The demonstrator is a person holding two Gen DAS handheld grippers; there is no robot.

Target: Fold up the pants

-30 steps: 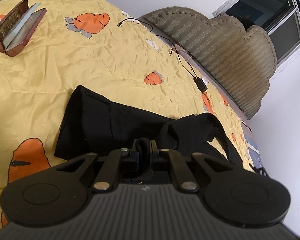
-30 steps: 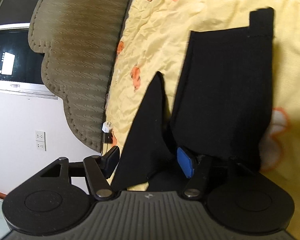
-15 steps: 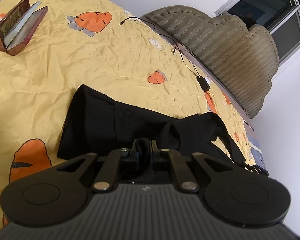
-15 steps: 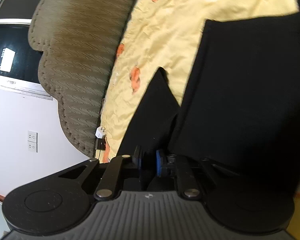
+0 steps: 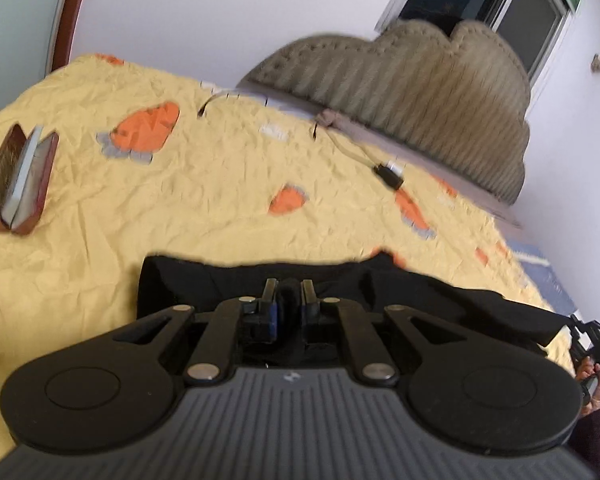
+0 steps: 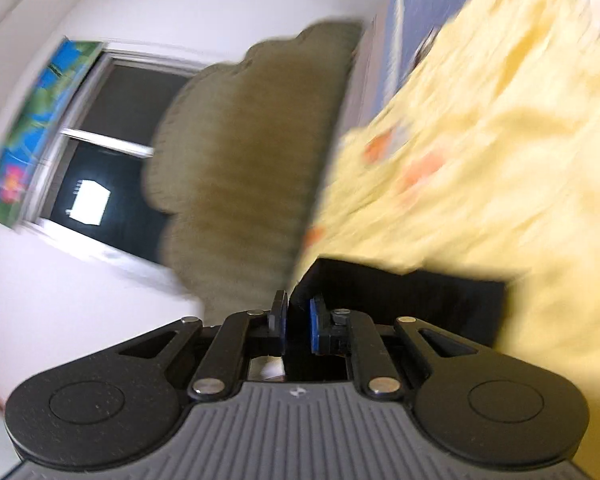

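Both grippers are pinching folds of the black pants [image 5: 228, 284]: left gripper [image 5: 288, 300] and right gripper [image 6: 298, 312] nearly closed on soft, light, floppy cloth, best gripped at edges

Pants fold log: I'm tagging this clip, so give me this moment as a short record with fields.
garment: black pants, bunched across the yellow carrot-print bedspread
left gripper: shut on a fold of the pants
right gripper: shut on a pants edge
other items: open glasses case at the far left of the bed; black charger and cable near the headboard
image quality: right wrist view heavily motion-blurred
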